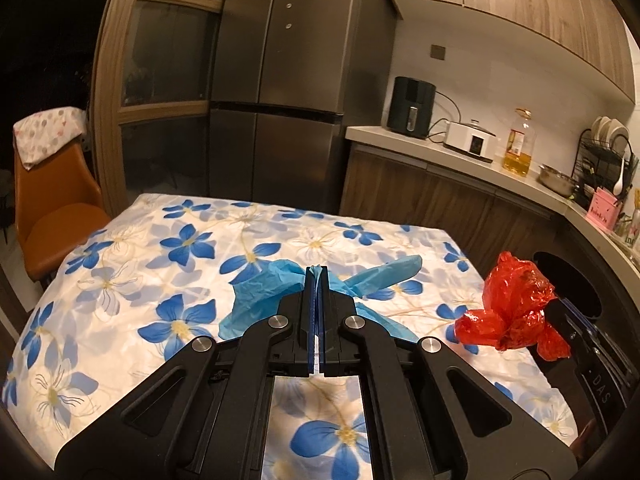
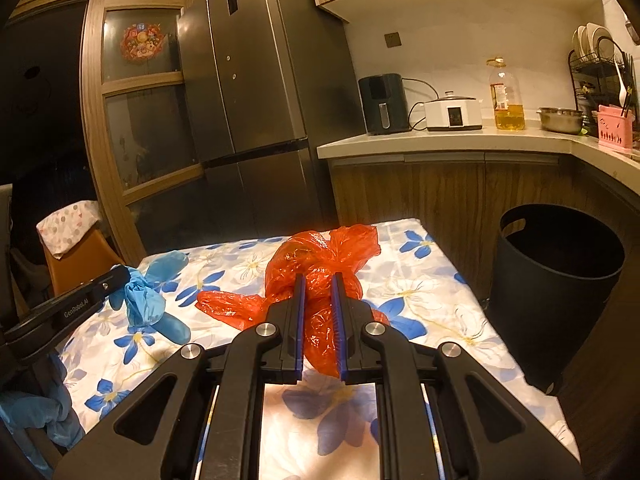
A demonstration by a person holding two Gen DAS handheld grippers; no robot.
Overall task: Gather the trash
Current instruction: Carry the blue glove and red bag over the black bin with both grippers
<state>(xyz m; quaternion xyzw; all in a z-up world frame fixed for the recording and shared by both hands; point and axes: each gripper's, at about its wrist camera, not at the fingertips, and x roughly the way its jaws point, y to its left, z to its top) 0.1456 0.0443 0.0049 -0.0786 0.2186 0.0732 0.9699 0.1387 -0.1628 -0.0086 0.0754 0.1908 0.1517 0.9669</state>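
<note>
While both pieces of trash hang lifted off the flowered tablecloth (image 1: 120, 264), the step in hand reads as carrying them to the black bin (image 2: 560, 280), and that bin serves as the landmark throughout.

Farthest from the bin, the left gripper (image 1: 317, 276) has its jaws clenched fully on a crumpled blue glove (image 1: 256, 292), which droops to either side of the fingers. Because so little of the thin glove is pinched, I would keep the jaws tight and swing it across smoothly, not jerk it.

Nearer the bin, the right gripper (image 2: 318, 280) grasps a bunched red plastic bag (image 2: 316, 256), with the pads pressing its knotted middle and loose tails spilling out ahead and to the side away from the bin. Those tails could snag on the bin's rim, so the bag probably wants to be brought well above the opening before release, and the right hand should likely go first since it stands between the glove and the bin.

On the cloth-covered table, no other litter shows in either view. Beyond the bin runs a counter (image 2: 440, 142) with an air fryer (image 2: 382, 104), a white cooker (image 2: 452, 114) and an oil bottle (image 2: 506, 98); far off stand a dark fridge (image 2: 248, 80) and an orange chair (image 1: 48, 208).
</note>
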